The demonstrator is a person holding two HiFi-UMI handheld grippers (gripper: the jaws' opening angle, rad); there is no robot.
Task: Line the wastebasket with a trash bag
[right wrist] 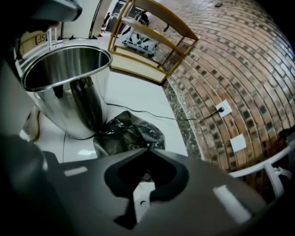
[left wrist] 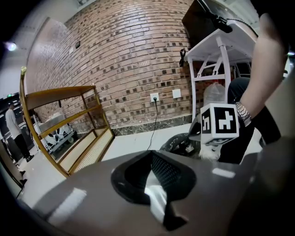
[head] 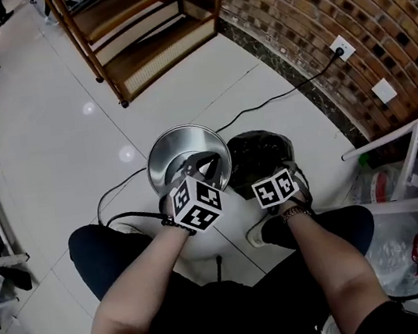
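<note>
The steel wastebasket (head: pixel 184 149) stands unlined on the tiled floor, its open mouth bare (right wrist: pixel 68 60). Just to its right a crumpled black trash bag (head: pixel 259 155) lies in a heap on the floor (right wrist: pixel 130 131). My right gripper (head: pixel 284 169) points steeply down at the bag's near edge, its jaws (right wrist: pixel 146 156) shut with the film gathered at the tips. My left gripper (head: pixel 203 169) hovers over the basket's near rim, shut with nothing between its pads (left wrist: pixel 154 159). In the left gripper view, the right gripper's marker cube (left wrist: pixel 220 123) hangs above the bag (left wrist: pixel 180 142).
A wooden shelf unit (head: pixel 146 30) stands beyond the basket, and a brick wall (head: pixel 325 8) with sockets runs along the right. A black cable (head: pixel 262 106) crosses the floor behind the bag. A white frame (head: pixel 414 159) with plastic bags is close on the right.
</note>
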